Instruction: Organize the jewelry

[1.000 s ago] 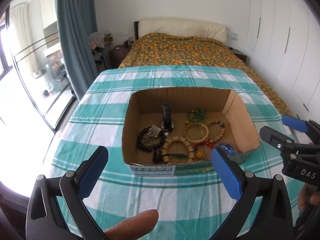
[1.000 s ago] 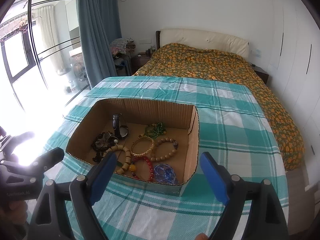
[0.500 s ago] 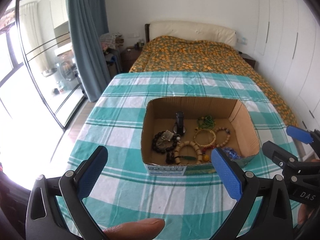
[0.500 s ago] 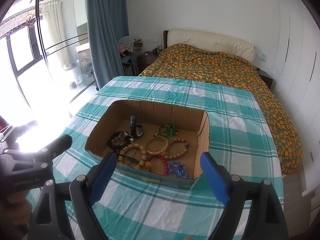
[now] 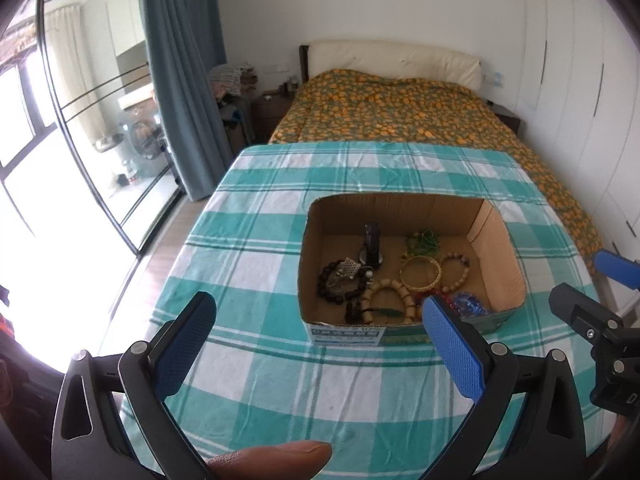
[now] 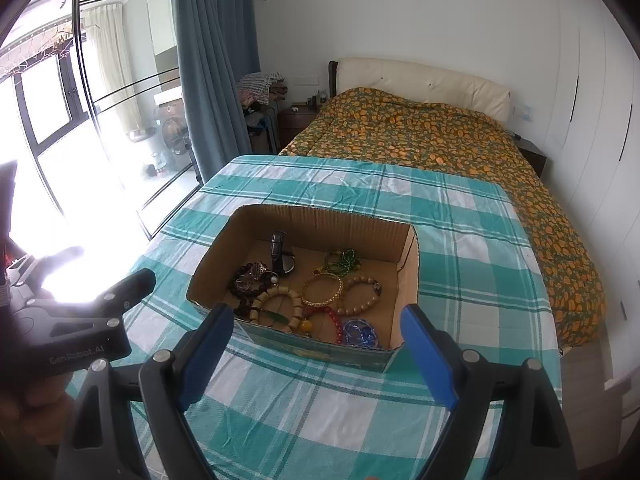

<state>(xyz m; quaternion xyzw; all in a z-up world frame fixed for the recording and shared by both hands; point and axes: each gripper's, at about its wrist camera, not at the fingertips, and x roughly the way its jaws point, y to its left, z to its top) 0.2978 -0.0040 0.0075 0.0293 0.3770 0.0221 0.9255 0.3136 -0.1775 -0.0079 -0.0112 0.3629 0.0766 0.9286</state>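
Jewelry is lying in an open brown cardboard box (image 5: 496, 248) (image 6: 408, 276) sitting on the teal-and-white checked tabletop (image 5: 280, 368) (image 6: 320, 400), toward its right edge. Contents include a gold bangle (image 5: 421, 273) (image 6: 322, 290) and a blue bead bracelet (image 6: 361, 332). Left gripper (image 5: 320, 344) and right gripper (image 6: 316, 356) are hovering released, empty, near the tabletop's front edge.

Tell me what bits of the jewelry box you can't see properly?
- Left wrist view: the left gripper's right finger covers part of the blue bracelet.
- Right wrist view: the cardboard box's near wall hides the floor beneath the big beaded bracelet.
- Both views: beads and clasps are too small.
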